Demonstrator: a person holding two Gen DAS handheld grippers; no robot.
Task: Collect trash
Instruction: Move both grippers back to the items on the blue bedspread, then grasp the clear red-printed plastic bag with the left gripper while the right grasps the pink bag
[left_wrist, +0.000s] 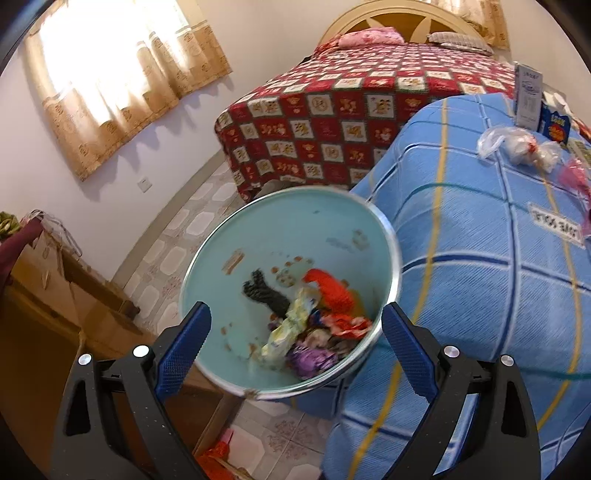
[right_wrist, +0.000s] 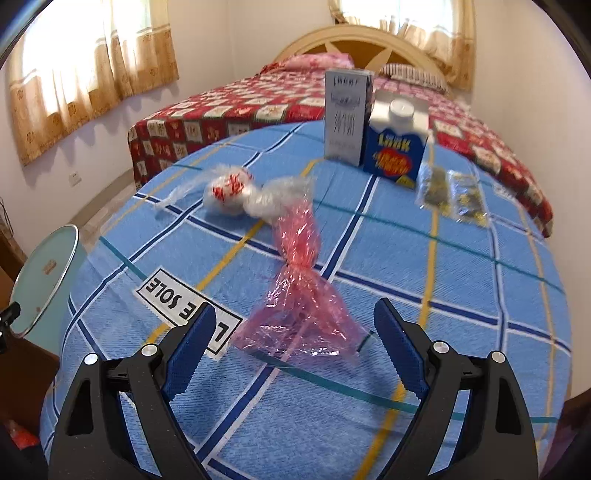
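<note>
A light-blue trash bin (left_wrist: 280, 236) with a metal rim stands beside the blue checked bed and holds several crumpled wrappers (left_wrist: 314, 325). My left gripper (left_wrist: 295, 332) is open over the bin's near rim, empty. In the right wrist view a pink plastic bag (right_wrist: 299, 295) lies on the blue blanket (right_wrist: 461, 332) just ahead of my open, empty right gripper (right_wrist: 295, 328). A clear bag with red print (right_wrist: 236, 192) lies further back. The bin (right_wrist: 40, 280) shows at the left edge.
A grey carton (right_wrist: 345, 118) and a blue milk carton (right_wrist: 397, 147) stand at the blanket's far side, with clear packets (right_wrist: 450, 195) to their right. A red quilted bed (left_wrist: 351, 110) stands behind. A wooden cabinet (left_wrist: 55, 295) is left of the bin.
</note>
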